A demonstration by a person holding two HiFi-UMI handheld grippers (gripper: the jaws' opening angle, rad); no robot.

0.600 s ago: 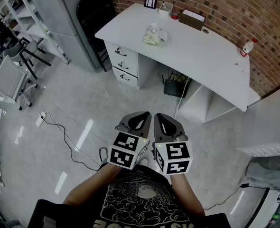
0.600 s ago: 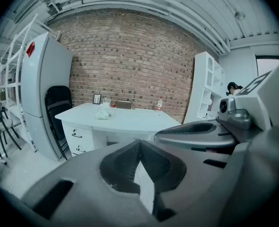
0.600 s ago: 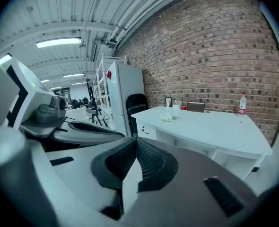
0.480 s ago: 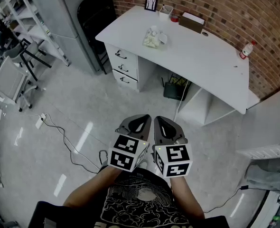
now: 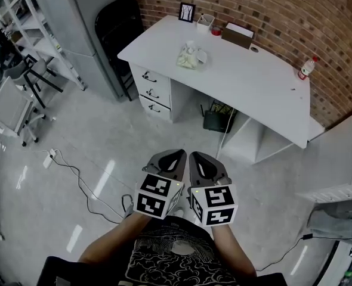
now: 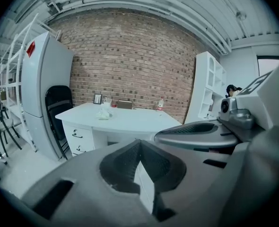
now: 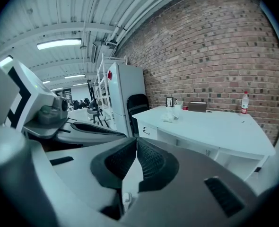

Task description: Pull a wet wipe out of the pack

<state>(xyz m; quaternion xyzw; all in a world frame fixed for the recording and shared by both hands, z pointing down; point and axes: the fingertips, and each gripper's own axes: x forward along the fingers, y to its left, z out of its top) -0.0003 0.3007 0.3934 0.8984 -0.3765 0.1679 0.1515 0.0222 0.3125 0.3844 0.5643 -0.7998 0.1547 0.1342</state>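
The wet wipe pack (image 5: 191,56) lies pale and crumpled-looking on the white desk (image 5: 253,82), far ahead of me, with a white wipe sticking up from it. It is small in both gripper views, pack (image 6: 104,112) and pack (image 7: 169,117). My left gripper (image 5: 175,154) and right gripper (image 5: 198,157) are held side by side close to my body, over the floor. Both are shut with nothing between the jaws, left gripper (image 6: 139,144), right gripper (image 7: 135,143). Each gripper view shows the other gripper beside it.
On the desk's far side stand a picture frame (image 5: 187,12), a cup (image 5: 204,21), a brown box (image 5: 237,36) and a bottle (image 5: 306,68). A black chair (image 5: 113,22) and grey cabinet (image 5: 86,16) stand left of the desk. Cables (image 5: 80,171) trail over the floor.
Both grippers stay shut and side by side. The head view has shifted a little, so desk and grippers sit slightly further left in the picture.
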